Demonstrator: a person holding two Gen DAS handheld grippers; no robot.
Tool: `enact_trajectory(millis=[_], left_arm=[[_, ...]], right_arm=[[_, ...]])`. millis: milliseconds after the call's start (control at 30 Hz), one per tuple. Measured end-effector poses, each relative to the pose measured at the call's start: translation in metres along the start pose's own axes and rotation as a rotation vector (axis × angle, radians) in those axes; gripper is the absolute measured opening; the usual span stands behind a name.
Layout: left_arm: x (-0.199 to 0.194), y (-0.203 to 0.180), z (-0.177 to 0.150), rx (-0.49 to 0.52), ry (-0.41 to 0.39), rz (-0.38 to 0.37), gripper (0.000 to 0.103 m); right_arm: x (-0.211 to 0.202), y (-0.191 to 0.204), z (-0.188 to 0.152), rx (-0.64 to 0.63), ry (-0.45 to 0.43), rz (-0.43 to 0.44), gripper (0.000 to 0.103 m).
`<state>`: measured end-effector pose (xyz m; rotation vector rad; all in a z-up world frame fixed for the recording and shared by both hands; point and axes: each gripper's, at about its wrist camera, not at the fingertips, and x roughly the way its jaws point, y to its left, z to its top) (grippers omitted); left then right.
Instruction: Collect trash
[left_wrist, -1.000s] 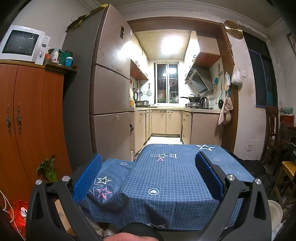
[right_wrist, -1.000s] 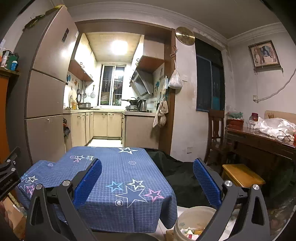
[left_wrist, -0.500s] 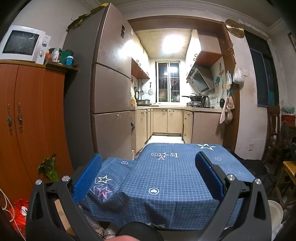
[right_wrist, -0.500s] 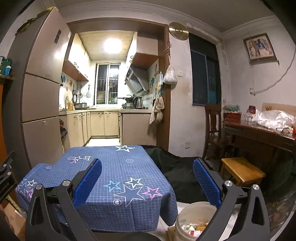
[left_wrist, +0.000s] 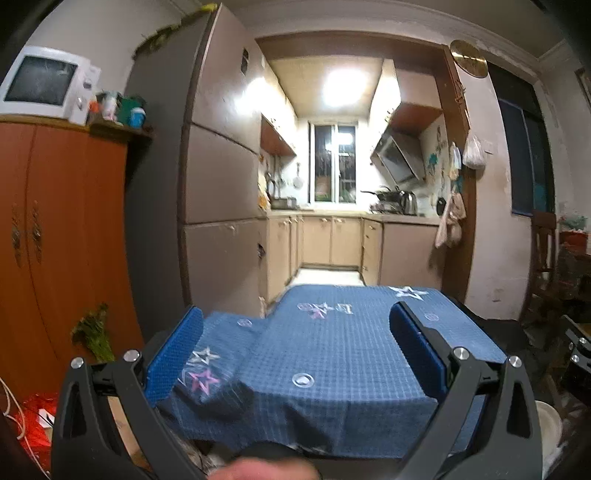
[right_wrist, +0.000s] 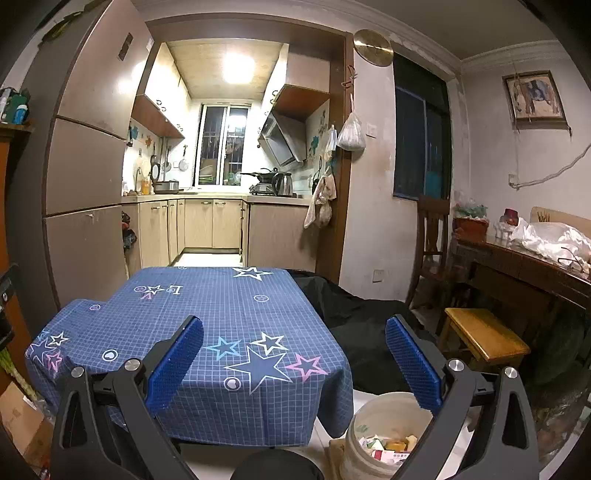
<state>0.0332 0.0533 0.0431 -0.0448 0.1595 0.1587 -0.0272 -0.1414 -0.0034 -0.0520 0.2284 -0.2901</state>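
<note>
- Left gripper (left_wrist: 295, 345): blue pads spread wide, nothing between them; it hangs in the air, facing the tabletop (left_wrist: 332, 332) under a blue star-print cloth.
- Right gripper (right_wrist: 294, 354): likewise wide apart and empty, above the cloth's near right corner.
- Trash bucket (right_wrist: 384, 435), pale plastic, on the floor at 5 o'clock in the right wrist view, just beside the tabletop's corner; cartons and wrappers (right_wrist: 388, 445) inside.
- The same bucket's rim shows at 4 o'clock in the left wrist view, partly hidden.
- Tabletop surface bare of loose items.
- Wooden stool (right_wrist: 485, 334) at 3 o'clock; dark cover (right_wrist: 354, 317) on the floor between it and the tabletop.
- Left wrist view slightly blurred.
</note>
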Motion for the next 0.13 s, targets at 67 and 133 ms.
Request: enact_trajectory(millis=[67,133], left_arm=[[0.0010,-0.0001,-0.0008,-0.001,0.017,-0.016,0.097],[0.0010,0.0001,-0.0018,-0.002,0.021,-0.016,0.097]], right_arm=[[0.0016,-0.0015,-0.0005,0.005,0.005,0.003,0.098],[0.0029,-0.0018,-0.0019,0.008,0.014,0.007,0.098]])
